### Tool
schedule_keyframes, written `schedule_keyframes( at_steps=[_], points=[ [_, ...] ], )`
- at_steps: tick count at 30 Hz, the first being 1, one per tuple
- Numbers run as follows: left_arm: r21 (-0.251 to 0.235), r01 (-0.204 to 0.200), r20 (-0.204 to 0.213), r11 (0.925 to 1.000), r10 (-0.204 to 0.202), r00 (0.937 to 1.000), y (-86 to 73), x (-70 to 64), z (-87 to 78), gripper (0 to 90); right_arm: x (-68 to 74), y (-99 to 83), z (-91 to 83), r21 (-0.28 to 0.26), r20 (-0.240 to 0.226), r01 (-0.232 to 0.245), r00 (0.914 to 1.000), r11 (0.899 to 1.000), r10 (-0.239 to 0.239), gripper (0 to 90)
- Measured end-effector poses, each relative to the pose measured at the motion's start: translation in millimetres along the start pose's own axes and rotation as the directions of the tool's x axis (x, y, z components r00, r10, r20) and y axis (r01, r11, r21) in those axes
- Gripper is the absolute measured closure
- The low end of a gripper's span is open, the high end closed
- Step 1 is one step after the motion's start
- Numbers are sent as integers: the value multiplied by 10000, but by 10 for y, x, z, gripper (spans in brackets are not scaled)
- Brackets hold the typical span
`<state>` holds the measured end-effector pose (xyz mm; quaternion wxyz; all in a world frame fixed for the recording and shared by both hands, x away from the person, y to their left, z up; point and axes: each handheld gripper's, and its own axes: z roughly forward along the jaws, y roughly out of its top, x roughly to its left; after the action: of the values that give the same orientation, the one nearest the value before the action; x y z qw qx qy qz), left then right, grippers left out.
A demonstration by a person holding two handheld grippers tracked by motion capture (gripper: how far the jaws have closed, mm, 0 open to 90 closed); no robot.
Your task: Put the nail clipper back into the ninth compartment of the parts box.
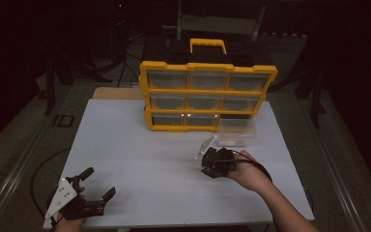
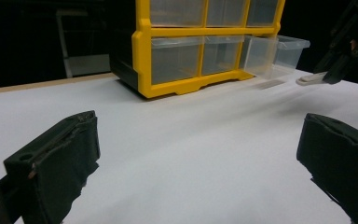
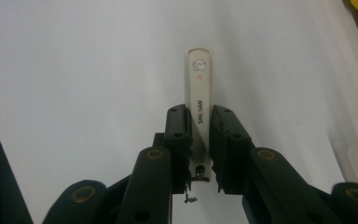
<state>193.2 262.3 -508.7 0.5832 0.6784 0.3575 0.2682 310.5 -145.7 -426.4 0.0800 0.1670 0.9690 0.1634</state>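
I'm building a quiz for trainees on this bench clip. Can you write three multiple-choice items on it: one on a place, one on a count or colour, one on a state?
1. Where is the pulled-out clear drawer?
A. bottom row, right end
B. top row, left end
C. middle row, centre

2. What colour is the frame of the organiser?
A. red
B. yellow
C. green

3. How do the jaws of the left gripper stand?
A. shut on a cloth
B. shut on a drawer
C. open, holding nothing

Key:
1. A, the drawer juts from the lower right slot onto the white table.
2. B, the frame and handle are yellow.
3. C, the left gripper view shows its jaws wide apart over bare table, while the right gripper clamps the nail clipper.
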Motion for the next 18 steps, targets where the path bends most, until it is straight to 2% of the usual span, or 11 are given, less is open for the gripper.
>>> schedule_keyframes(
  at_steps=[10,18],
  points=[
    [19,-15,10,10000,15,10000,0,-8,6,3,-66,-202,-197,92,-102,146,9998,9999,-145,779],
    [39,-26,13,10000,26,10000,-1,-9,7,3,-102,-286,-356,135,-200,401,9990,9991,-398,779]
  ],
)
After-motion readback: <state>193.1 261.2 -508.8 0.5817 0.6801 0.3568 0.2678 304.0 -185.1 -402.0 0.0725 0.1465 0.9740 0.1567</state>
